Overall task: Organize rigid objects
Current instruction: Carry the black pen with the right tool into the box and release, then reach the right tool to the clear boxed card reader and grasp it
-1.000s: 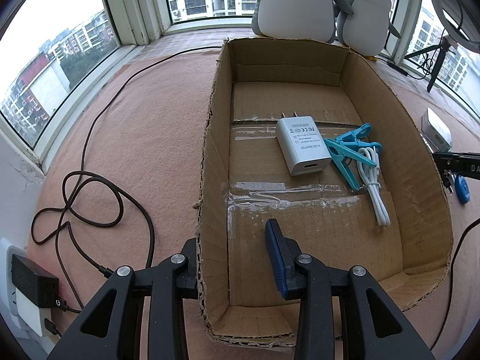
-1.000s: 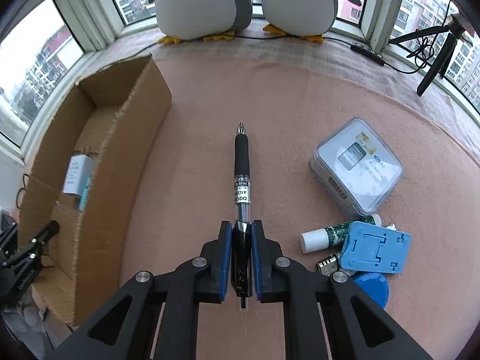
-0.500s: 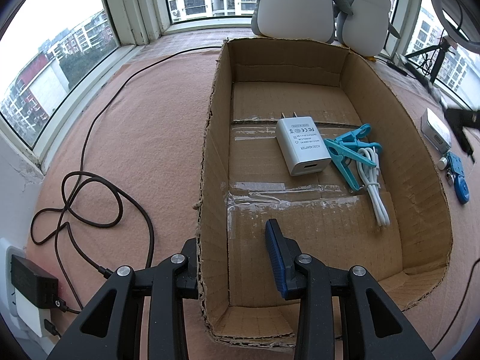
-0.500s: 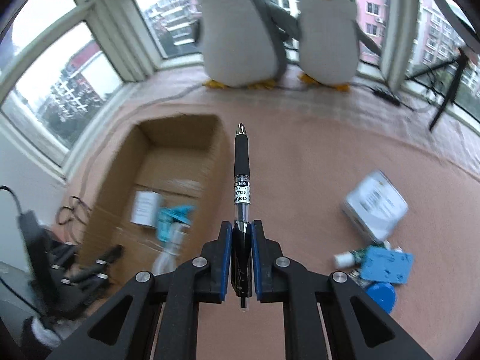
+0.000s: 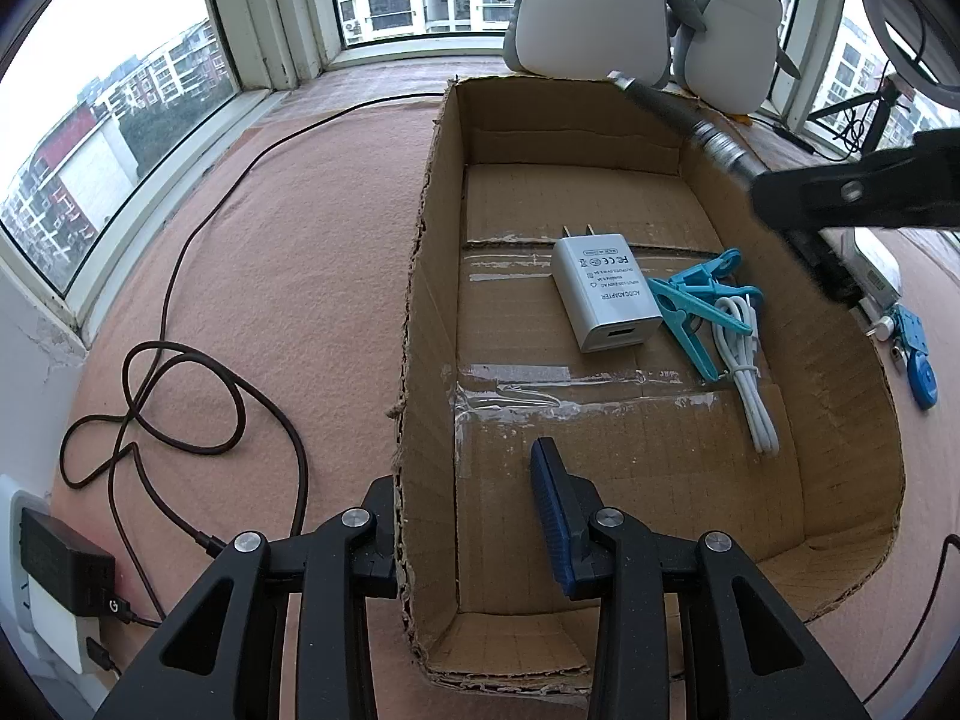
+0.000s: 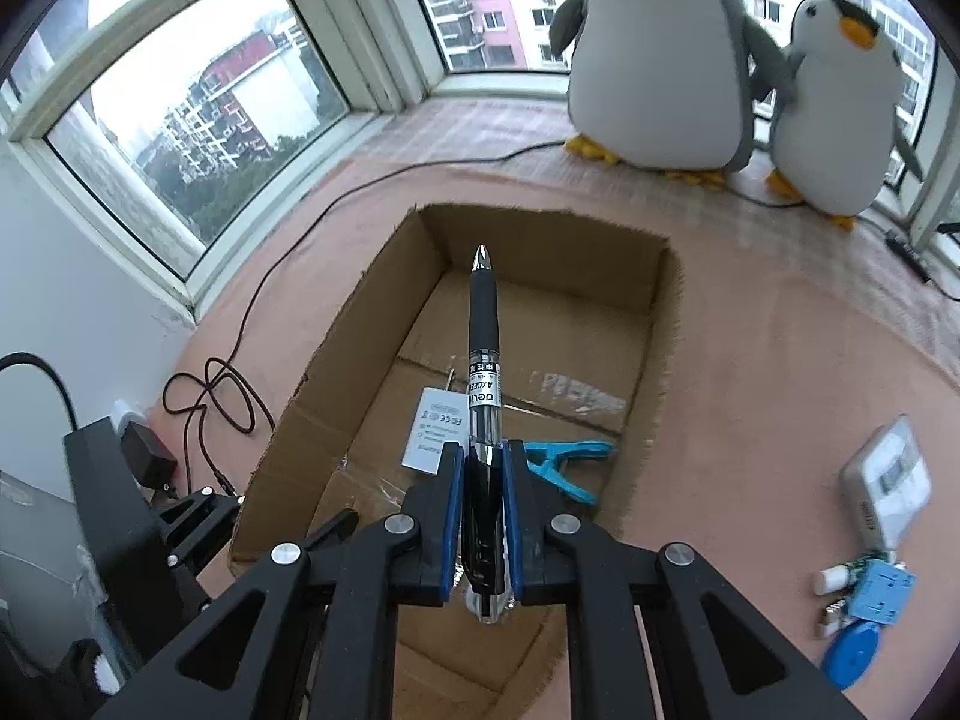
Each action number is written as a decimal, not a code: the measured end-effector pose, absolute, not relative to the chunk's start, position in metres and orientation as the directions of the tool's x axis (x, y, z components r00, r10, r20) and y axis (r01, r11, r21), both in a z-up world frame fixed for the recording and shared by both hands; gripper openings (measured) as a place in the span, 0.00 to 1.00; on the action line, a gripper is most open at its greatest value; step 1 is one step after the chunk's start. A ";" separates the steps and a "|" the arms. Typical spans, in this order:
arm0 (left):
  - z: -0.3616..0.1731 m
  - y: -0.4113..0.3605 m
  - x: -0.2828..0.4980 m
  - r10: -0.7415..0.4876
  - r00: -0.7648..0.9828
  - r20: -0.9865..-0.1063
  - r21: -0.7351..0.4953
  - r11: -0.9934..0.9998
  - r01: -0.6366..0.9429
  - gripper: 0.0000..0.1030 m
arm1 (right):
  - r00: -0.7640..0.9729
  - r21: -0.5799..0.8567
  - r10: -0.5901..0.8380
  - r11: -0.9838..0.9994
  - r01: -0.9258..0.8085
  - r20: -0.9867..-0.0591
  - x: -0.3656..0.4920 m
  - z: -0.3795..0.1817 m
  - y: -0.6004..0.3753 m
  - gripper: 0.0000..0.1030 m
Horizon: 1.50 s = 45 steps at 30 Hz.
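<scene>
My right gripper (image 6: pixel 483 468) is shut on a black pen (image 6: pixel 482 354) and holds it in the air above the open cardboard box (image 6: pixel 654 354), tip pointing toward the box's far wall. It also shows in the left wrist view (image 5: pixel 780 210) over the box's right wall, with the pen (image 5: pixel 684 114) slanting up-left. My left gripper (image 5: pixel 465 510) is open and straddles the box's left wall (image 5: pixel 420 324) at the near corner. In the box lie a white charger (image 5: pixel 603 291), blue clips (image 5: pixel 699 306) and a white cable (image 5: pixel 750 360).
On the pink mat right of the box lie a white case (image 6: pixel 885 480), a glue stick (image 6: pixel 837 576), a light blue block (image 6: pixel 882 597) and a blue disc (image 6: pixel 852 654). Two plush penguins (image 6: pixel 660 54) stand by the window. A dark cord (image 5: pixel 180 384) and power adapter (image 5: pixel 60 564) lie left.
My right gripper has carried the pen up off the mat and leftward, from beside the box to above it. My left gripper and the box have not moved.
</scene>
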<state>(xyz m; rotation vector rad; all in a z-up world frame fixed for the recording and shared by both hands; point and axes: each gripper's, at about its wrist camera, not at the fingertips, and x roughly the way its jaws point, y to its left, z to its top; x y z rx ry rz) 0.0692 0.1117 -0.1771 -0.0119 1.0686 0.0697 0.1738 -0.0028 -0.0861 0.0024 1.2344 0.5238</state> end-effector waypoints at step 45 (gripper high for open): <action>-0.177 0.111 0.068 0.060 0.479 -0.876 0.036 0.998 -0.060 0.36 | 0.385 0.246 0.234 0.969 -0.018 -0.893 0.187 -0.073 -0.149 0.68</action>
